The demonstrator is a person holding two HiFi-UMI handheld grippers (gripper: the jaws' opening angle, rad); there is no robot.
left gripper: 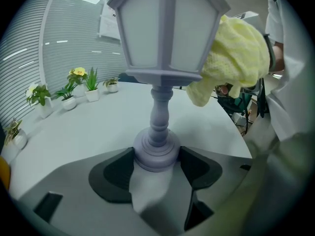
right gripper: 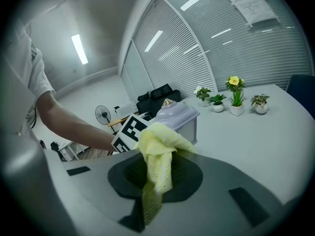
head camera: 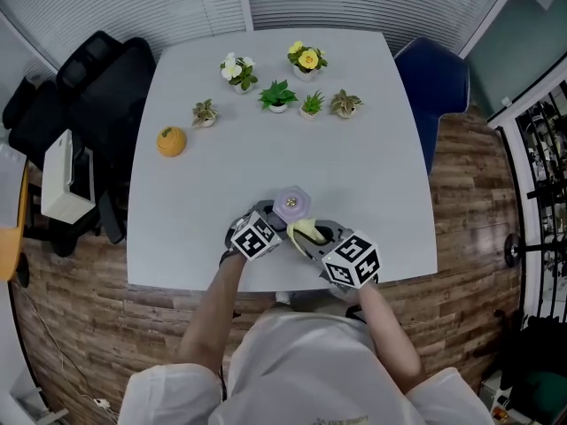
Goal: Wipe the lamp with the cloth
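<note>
Head view: lamp (head camera: 291, 205) stands upright at the near edge of the surface (head camera: 372, 175), mid-width, right in front of me, with both my tools on it. Far side has a row of small pots (head camera: 278, 96) and an orange ornament (head camera: 171, 141) off to the left, all well apart from the work.

Left hand-held gripper (left gripper: 156, 168): jaws set wide, one pad on each side of the lamp's round base, both touching it. I read that as a clamp on the base to keep the lamp from tipping. Stem and head rise straight up from between the jaws.

Right hand-held gripper (right gripper: 157, 173): jaws closed on the cloth (right gripper: 160, 156). The yellow fabric is bunched at the tips, with a tail hanging down between the jaws. Left gripper view shows the wad pressed against the right side of the lamp head, upper half. Right gripper view shows it beside the head's roof.

Status, my estimate: wipe is under way, not finished. Cloth is in contact with one face of the head only. Can't tell which faces are done, since no dirt or streaks are visible. The faces away from the cloth, the roof, stem and base look left to do. Base needs the left clamp moved or the lamp turned, since the pads cover part of it.
</note>
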